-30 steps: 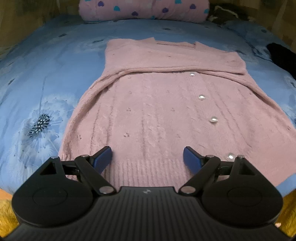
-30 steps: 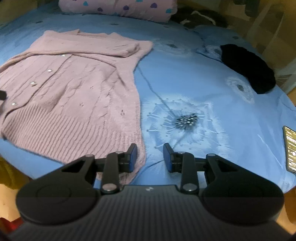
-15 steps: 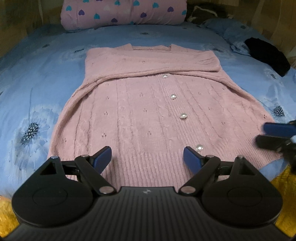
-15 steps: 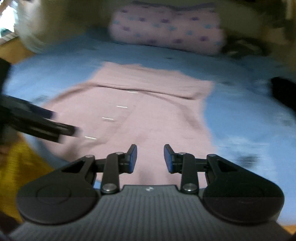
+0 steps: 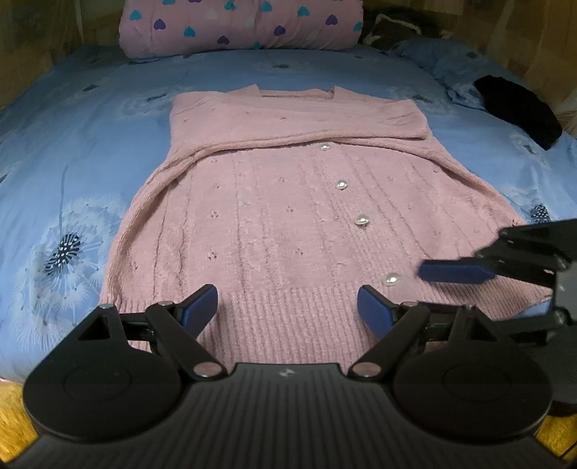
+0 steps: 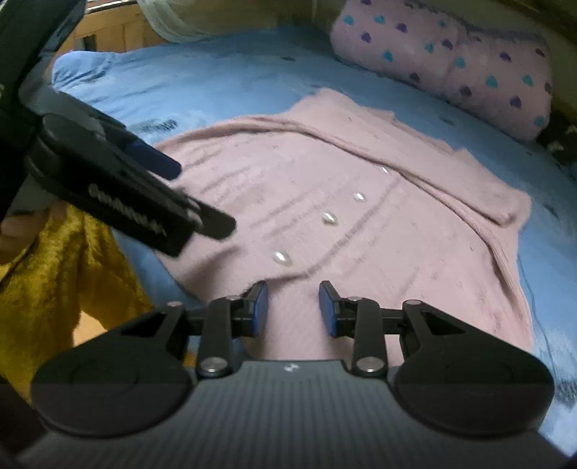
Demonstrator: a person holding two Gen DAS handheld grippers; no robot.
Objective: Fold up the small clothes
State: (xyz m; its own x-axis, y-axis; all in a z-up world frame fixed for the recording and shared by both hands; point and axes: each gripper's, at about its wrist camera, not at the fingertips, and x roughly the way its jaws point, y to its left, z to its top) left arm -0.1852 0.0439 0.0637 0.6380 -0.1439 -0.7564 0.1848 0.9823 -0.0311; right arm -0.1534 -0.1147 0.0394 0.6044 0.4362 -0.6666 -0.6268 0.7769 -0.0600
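Left wrist view: cardigan spread on bed.
Left tool held wide apart at lower centre; right tool narrowly apart, nothing gripped.

The left wrist view is taken from low at the near hem of the cardigan, looking straight up the garment toward the pillow at the far end of the bed; the left gripper is seen at the bottom edge. The right wrist view is taken from the same hem, close to the knit, and is turned to the left across the cardigan, with the pillow at upper right. The cardigan, its buttons, the bed and the pillow are shared by both views. Each gripper is caught by the other camera: the right gripper at the right edge, the left gripper at the left.
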